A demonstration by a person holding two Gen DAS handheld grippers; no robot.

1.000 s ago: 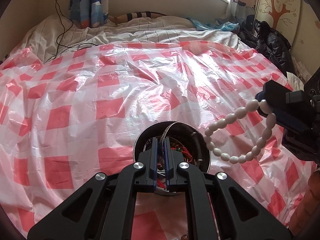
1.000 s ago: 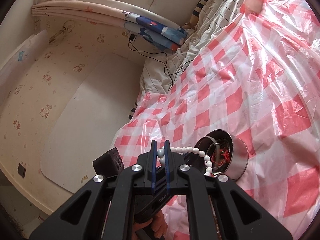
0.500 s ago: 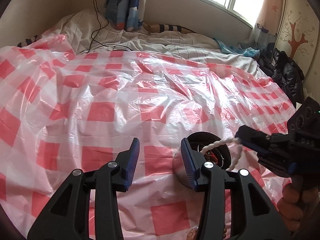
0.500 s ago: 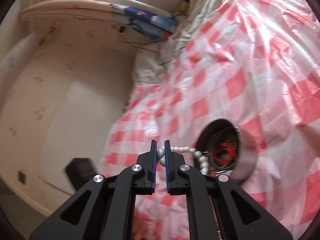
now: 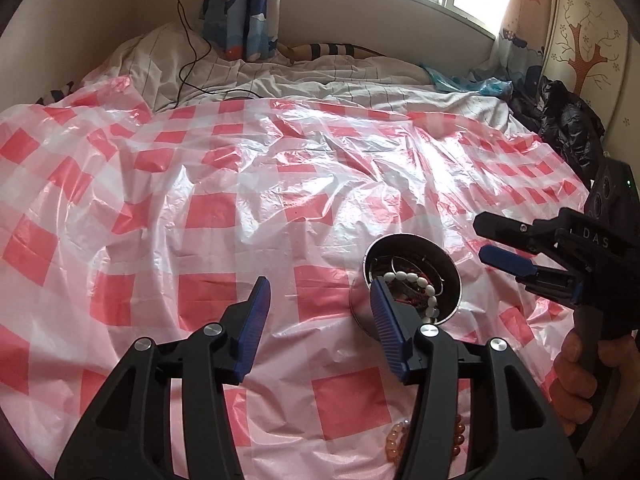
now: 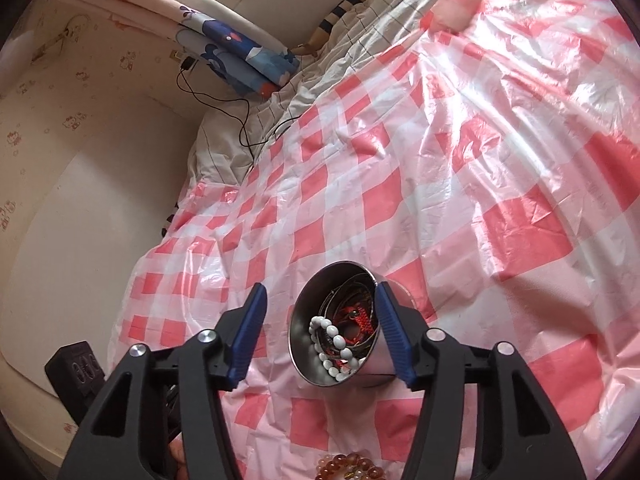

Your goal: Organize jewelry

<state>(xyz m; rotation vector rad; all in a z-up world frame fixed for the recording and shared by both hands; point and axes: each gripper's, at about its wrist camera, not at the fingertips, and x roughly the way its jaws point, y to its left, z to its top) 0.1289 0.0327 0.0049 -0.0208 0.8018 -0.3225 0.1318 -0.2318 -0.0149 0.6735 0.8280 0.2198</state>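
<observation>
A round metal bowl (image 5: 450, 254) (image 6: 298, 334) stands on the red-and-white checked plastic sheet (image 5: 256, 200) (image 6: 460, 184). In it lie a white bead bracelet (image 5: 420, 286) (image 6: 332, 338), red cord pieces (image 6: 360, 318) and thin wire bangles. My left gripper (image 5: 318, 322) is open and empty, just left of the bowl. My right gripper (image 6: 318, 326) (image 5: 486, 240) is open and empty, its fingers either side of the bowl from above. An amber bead bracelet (image 5: 400, 440) (image 6: 348, 466) lies on the sheet near my grippers.
The sheet covers a bed with striped white bedding (image 5: 320, 80) at its far end. A black cable (image 5: 188, 64) runs over the bedding. A blue patterned curtain (image 5: 240, 12) hangs by the window. Dark clothing (image 5: 568, 128) is piled at the right edge.
My right gripper opened and dropped the white bead bracelet into the bowl. My left gripper opened, let go of the bowl and moved back to the left.
</observation>
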